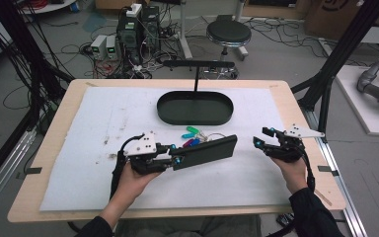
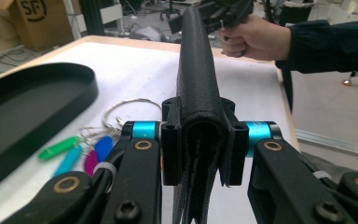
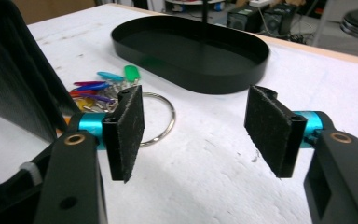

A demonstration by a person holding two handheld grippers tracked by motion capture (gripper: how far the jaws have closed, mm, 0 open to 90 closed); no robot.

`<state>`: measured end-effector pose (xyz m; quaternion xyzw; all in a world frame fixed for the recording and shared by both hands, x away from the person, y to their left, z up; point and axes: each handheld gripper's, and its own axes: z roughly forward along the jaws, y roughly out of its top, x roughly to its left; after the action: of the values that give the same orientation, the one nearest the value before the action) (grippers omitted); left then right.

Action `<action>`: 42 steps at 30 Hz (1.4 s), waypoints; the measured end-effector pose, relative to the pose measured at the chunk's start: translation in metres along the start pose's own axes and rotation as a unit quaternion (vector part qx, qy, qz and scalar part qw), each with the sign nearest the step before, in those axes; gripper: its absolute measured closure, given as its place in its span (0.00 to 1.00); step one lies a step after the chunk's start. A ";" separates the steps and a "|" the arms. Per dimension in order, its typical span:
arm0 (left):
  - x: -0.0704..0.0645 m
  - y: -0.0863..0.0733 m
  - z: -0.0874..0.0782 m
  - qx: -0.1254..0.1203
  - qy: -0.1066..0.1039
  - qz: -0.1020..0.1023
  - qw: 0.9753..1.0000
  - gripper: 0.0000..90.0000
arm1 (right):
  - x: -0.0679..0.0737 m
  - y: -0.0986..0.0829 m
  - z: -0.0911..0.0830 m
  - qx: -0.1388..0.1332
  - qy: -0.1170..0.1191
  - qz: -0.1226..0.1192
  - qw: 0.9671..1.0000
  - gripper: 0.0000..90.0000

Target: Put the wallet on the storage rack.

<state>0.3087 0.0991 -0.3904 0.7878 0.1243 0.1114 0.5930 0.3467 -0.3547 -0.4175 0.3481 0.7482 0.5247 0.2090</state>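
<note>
Just in front of the oval black tray [image 1: 195,108], the left gripper [image 1: 176,159] clamps a black wallet [image 1: 207,151] on edge, seemingly lifted off the keys [image 1: 192,138], while the right gripper [image 1: 264,137] waits wide.

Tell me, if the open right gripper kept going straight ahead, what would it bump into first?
Probably the black folded wallet held by the left gripper; the right gripper points that way, though depth is unclear.

A round black stool [image 1: 228,33] stands on the floor beyond the table [image 1: 49,143]; computer towers [image 1: 138,27] and tangled cables sit left of the stool.
</note>
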 end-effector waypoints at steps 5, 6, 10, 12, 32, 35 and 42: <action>0.013 0.010 0.000 -0.004 0.020 0.013 1.000 0.82 | -0.005 -0.002 -0.002 0.004 -0.027 0.017 0.999 0.42; 0.018 0.014 0.000 -0.007 0.027 0.019 0.999 0.82 | -0.007 -0.003 -0.002 0.005 -0.030 0.022 0.999 0.42; 0.027 0.021 0.000 -0.003 0.038 0.027 0.999 0.82 | -0.009 -0.004 -0.003 0.005 -0.040 0.027 0.999 0.42; 0.034 0.024 0.000 -0.004 0.047 0.028 0.999 0.82 | -0.011 -0.004 -0.003 0.006 -0.044 0.030 0.999 0.42; 0.094 0.029 0.023 -0.009 0.088 0.043 0.995 0.82 | -0.021 -0.008 -0.004 0.013 -0.066 0.055 0.996 0.42; 0.104 0.031 0.028 -0.007 0.093 0.041 0.995 0.82 | -0.021 -0.008 -0.004 0.011 -0.067 0.056 0.996 0.42; 0.130 0.031 0.043 -0.002 0.102 0.052 0.993 0.82 | -0.021 -0.008 -0.004 0.008 -0.068 0.058 0.996 0.42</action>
<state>0.4469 0.0947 -0.3689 0.7766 0.1430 0.2223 0.5719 0.3559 -0.3746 -0.4251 0.4276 0.7152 0.5050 0.2251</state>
